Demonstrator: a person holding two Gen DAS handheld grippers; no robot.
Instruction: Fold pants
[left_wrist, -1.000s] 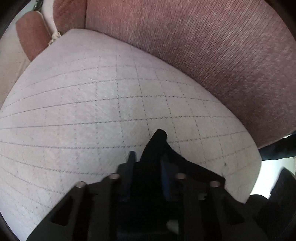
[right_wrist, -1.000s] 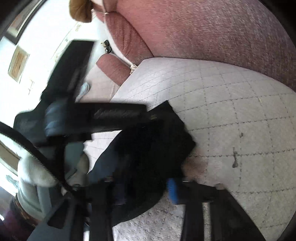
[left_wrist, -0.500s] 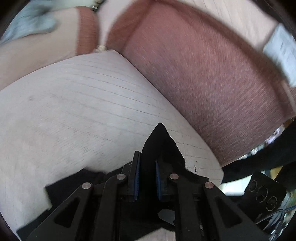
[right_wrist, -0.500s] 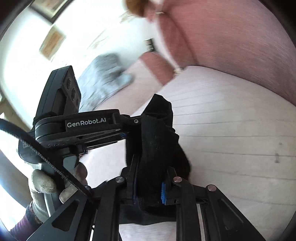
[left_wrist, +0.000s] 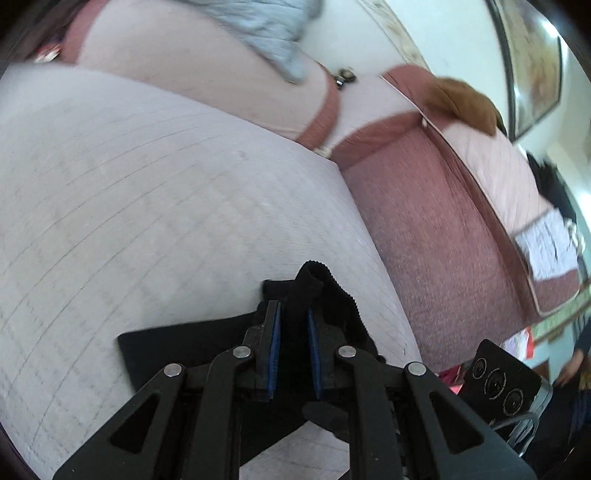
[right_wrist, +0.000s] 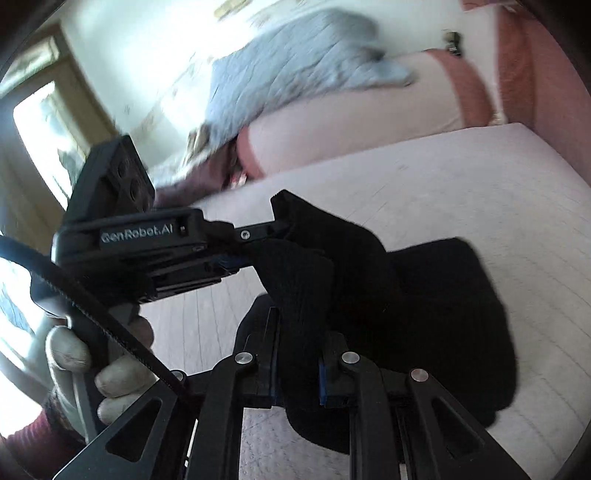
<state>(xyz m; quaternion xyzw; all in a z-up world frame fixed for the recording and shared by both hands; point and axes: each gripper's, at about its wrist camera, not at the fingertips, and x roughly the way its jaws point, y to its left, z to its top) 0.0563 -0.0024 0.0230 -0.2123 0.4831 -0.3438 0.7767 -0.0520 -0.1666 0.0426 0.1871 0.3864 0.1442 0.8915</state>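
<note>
Both the left gripper (left_wrist: 293, 325) and right gripper (right_wrist: 297, 354) pinch the black pants (right_wrist: 424, 295), lifted just over the quilted cushion (left_wrist: 147, 206). Keeping both pinched edges level and taut should give a straight fold.

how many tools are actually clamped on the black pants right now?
2. The left tool pinches an edge of the black pants over the quilted cushion. The right tool grips another bunched edge right beside it. The rest of the pants hangs below, partly hidden.
</note>
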